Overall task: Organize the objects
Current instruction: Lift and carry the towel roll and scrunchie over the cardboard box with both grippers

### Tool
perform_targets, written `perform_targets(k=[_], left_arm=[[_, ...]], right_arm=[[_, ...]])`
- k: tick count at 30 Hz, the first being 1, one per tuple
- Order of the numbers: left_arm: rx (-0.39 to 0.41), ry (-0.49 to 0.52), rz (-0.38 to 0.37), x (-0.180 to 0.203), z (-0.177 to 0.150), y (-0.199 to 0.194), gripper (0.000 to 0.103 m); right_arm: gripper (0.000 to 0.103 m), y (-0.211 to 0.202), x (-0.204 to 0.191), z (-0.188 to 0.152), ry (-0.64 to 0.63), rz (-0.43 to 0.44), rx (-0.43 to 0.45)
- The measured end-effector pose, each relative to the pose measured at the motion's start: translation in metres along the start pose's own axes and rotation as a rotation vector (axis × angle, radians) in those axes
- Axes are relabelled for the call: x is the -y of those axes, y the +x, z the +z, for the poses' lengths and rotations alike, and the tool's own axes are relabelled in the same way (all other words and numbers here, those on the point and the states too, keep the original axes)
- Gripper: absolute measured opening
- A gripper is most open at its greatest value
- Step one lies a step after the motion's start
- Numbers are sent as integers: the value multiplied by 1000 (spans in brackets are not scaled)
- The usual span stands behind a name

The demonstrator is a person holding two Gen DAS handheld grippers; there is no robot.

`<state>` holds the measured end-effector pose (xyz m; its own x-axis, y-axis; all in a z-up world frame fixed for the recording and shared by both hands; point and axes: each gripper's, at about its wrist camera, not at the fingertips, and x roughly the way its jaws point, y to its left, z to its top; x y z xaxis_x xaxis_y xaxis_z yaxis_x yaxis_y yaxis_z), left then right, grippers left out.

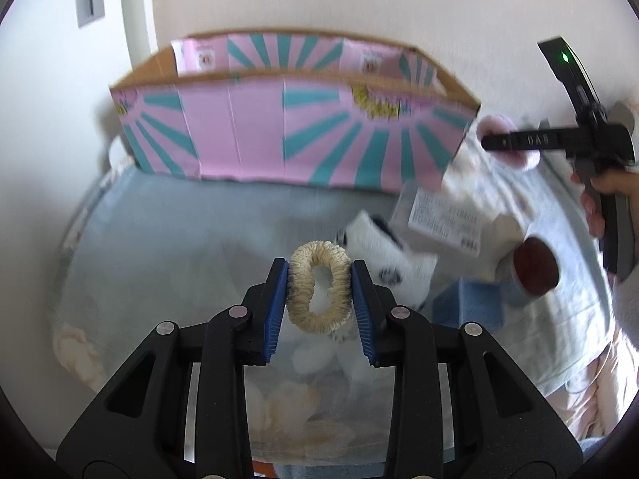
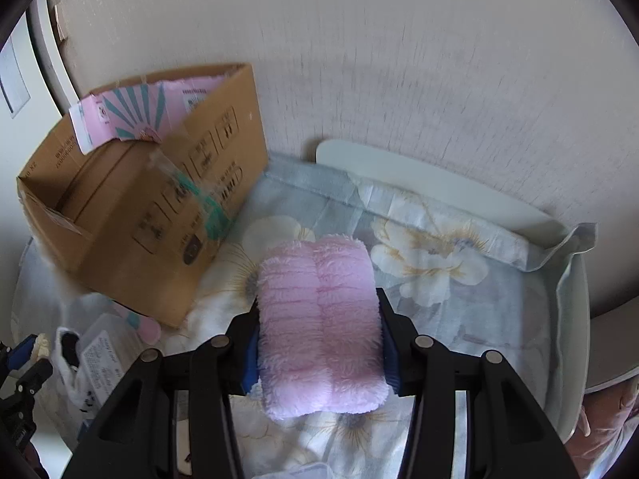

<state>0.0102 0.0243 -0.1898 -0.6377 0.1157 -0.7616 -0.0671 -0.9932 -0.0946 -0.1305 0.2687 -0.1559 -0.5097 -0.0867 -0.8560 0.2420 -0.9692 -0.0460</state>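
My left gripper [image 1: 319, 279] is shut on a cream scrunchie [image 1: 318, 289], held above the floral cloth in front of the cardboard box [image 1: 279, 135] with pink and teal flaps. My right gripper [image 2: 319, 315] is shut on a folded fluffy pink cloth [image 2: 319, 327] and holds it over the table, to the right of the box [image 2: 131, 215]. The right gripper also shows at the right of the left wrist view [image 1: 499, 143] with the pink cloth [image 1: 493, 125] between its fingers.
On the cloth right of the left gripper lie a white and black sock [image 1: 383, 251], a clear labelled plastic case [image 1: 443, 219], a blue box [image 1: 471, 303] and a round brown-topped jar [image 1: 535, 267]. The wall stands close behind the box. The white table rim [image 2: 439, 179] curves at right.
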Motion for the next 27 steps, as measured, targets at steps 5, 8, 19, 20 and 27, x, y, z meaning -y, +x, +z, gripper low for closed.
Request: perform_targets(k=[5, 8, 19, 20, 27], left_arm=[[50, 4, -5, -1, 32, -26, 29], [96, 11, -11, 0, 61, -44, 29], [164, 44, -50, 22, 139, -96, 29], [166, 47, -55, 24, 141, -98, 29], [191, 78, -83, 33, 154, -111, 29]], right_arm=[[44, -38, -15, 1, -1, -32, 44], [44, -54, -18, -6, -9, -68, 93], [44, -174, -49, -3, 104, -137, 218], [44, -180, -52, -4, 105, -135, 225], [44, -203, -64, -11, 124, -128, 262]])
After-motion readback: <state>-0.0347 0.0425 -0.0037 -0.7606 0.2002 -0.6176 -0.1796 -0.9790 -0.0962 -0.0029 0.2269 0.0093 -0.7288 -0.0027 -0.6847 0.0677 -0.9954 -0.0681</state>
